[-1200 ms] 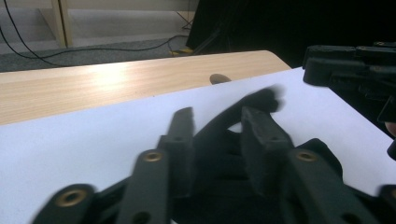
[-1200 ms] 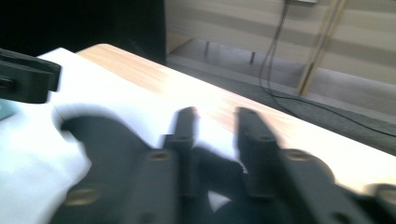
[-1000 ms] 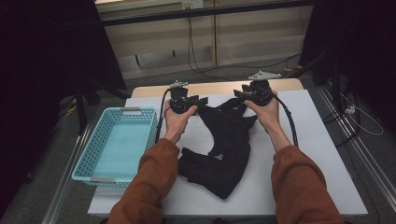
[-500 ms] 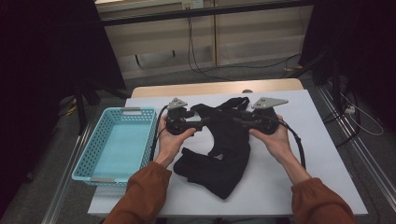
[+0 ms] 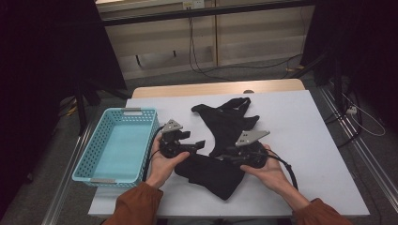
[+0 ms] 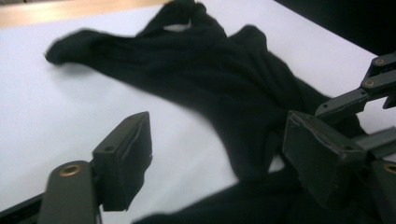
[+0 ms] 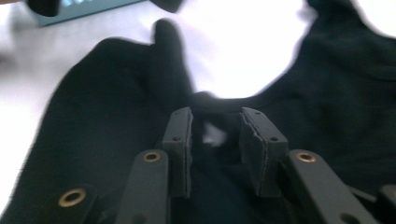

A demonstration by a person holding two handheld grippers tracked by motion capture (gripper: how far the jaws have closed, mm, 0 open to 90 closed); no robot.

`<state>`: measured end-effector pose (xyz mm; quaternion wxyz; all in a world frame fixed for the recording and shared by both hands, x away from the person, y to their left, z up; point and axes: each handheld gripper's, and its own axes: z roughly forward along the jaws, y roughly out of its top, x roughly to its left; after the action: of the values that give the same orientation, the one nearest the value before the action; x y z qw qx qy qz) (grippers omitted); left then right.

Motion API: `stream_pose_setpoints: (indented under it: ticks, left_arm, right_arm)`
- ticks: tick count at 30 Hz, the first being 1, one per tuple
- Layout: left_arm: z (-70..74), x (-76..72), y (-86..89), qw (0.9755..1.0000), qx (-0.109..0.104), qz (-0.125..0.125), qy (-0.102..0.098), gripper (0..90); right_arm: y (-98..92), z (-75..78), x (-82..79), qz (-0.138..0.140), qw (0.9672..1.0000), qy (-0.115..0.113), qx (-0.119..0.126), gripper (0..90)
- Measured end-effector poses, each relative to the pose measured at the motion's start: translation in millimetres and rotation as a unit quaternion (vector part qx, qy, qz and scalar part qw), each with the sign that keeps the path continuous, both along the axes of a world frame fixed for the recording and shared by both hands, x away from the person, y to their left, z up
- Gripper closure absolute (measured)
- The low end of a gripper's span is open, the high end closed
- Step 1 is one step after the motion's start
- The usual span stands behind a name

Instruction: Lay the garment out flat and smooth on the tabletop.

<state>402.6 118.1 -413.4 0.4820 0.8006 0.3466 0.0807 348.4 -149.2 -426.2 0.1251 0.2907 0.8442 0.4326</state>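
High view, read from left to right: one turquoise perforated basket (image 5: 115, 143) sits at the left edge of the white desk (image 5: 305, 140), with nothing visible inside it; just right of it the left gripper (image 5: 201, 145) is held low in the lower middle of the frame; then one black garment (image 5: 225, 136) sprawls from the upper middle down to the lower middle; then the right gripper (image 5: 224, 158) rests against the garment's lower, bunched part. That makes one basket, one garment and two grippers. Left gripper view shows its jaws standing wide, released, having just been opening and then eased slightly, with bare desk and the garment's edge in the gap but no cloth pinched by the pads (image 6: 123, 161). Right gripper view shows its jaws narrowed and having just been closing over a dark fold of the garment; a small gap remains between the pads (image 7: 182, 144) and I see no firm pinch yet, so I read it as unclenched. The step in hand looks like taking hold of the garment's near portion to fold or gather it. Next, each gripper probably needs to settle on a fold and close fully; thin cloth could slip out of a shallow bite, so the pads should catch enough layers before lifting.
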Motion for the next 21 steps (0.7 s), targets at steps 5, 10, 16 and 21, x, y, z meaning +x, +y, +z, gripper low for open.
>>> stream_pose_setpoints:
  ticks: [5,10,16,21]
  left_arm:
    - [-13.1,1.3,-1.8,0.9998,0.016,-0.004,0.013,27.0]
    - [-13.3,2.1,0.6,0.9998,0.016,0.0,0.012,27.4]
    - [-14.0,1.1,2.9,0.9998,0.018,-0.002,0.012,28.5]
    - [-15.0,0.9,1.7,0.9997,0.017,-0.001,0.015,30.1]
  right_arm:
    - [19.4,-9.5,-1.2,0.026,0.9995,0.007,-0.017,60.7]
    - [28.8,-17.5,-2.3,0.041,0.9982,0.018,-0.039,69.0]
    - [21.8,-9.8,-14.2,0.056,0.998,0.011,-0.028,85.7]
    - [8.5,-2.1,-24.6,0.057,0.9983,0.001,-0.013,85.2]
